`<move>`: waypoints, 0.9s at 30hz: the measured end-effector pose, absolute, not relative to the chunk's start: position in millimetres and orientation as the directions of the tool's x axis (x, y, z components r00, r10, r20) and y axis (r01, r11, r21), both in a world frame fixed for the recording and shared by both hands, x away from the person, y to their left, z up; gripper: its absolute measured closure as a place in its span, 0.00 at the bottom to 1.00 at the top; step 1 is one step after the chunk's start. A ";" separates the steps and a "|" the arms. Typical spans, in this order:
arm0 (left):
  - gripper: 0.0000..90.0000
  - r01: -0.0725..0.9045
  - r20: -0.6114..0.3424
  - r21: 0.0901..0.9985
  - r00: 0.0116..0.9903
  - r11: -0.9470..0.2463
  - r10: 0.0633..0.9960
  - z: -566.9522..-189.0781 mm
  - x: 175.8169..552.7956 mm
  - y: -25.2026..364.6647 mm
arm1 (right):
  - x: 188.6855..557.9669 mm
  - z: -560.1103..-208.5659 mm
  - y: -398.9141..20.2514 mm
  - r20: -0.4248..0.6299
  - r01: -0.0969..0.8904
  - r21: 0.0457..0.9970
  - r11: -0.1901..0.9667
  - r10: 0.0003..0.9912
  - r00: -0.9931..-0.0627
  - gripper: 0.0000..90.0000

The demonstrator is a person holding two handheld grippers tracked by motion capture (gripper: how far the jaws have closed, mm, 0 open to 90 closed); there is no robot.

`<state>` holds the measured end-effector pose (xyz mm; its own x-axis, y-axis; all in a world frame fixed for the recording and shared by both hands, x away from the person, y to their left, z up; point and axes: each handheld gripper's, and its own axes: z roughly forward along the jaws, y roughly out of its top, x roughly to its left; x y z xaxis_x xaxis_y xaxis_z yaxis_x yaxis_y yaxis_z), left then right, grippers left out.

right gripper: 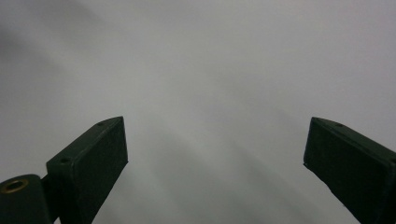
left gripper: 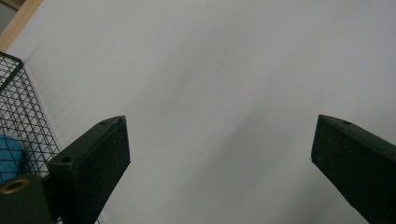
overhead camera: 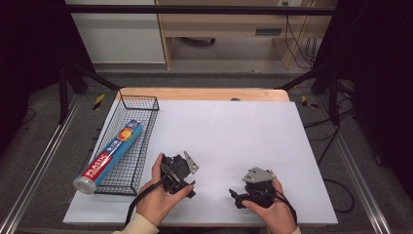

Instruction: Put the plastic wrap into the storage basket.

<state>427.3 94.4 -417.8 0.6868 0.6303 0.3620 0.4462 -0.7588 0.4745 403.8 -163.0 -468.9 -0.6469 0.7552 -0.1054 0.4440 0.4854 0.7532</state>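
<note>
A black wire basket (overhead camera: 146, 127) stands at the left of the white table sheet (overhead camera: 229, 126). A long blue plastic-wrap box (overhead camera: 111, 155) lies slanted in it, its grey near end sticking out over the basket's front. My left gripper (overhead camera: 179, 168) is held in a hand just right of the basket, open over bare sheet. The left gripper view has its jaws wide apart (left gripper: 219, 126), with the basket mesh (left gripper: 23, 112) and a bit of the blue box (left gripper: 9, 156) at the left. My right gripper (overhead camera: 255, 187) is near the front edge, open (right gripper: 215, 123) over bare sheet.
A wooden table edge (overhead camera: 204, 93) borders the far side of the sheet. Black frame legs (overhead camera: 73, 83) and cables (overhead camera: 336, 141) stand on the floor around the table. Cabinets (overhead camera: 117, 29) are behind.
</note>
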 end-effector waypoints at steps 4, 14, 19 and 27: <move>0.05 0.451 0.355 0.478 0.686 -0.754 0.636 -427.4 426.7 95.3 | 403.7 -468.8 -163.2 -0.104 0.446 0.752 0.486 0.756 -0.647 0.07; 0.05 0.442 0.336 0.541 0.667 -0.716 0.665 -443.0 425.5 101.4 | 403.6 -468.6 -163.5 -0.106 0.445 0.753 0.485 0.756 -0.646 0.07; 0.06 0.410 0.327 0.604 0.654 -0.683 0.682 -448.2 423.8 106.2 | 403.7 -468.6 -163.8 -0.106 0.446 0.754 0.483 0.759 -0.643 0.07; 0.06 0.351 0.309 0.679 0.660 -0.645 0.684 -457.8 420.9 114.5 | 403.8 -468.5 -163.9 -0.108 0.448 0.754 0.480 0.763 -0.637 0.08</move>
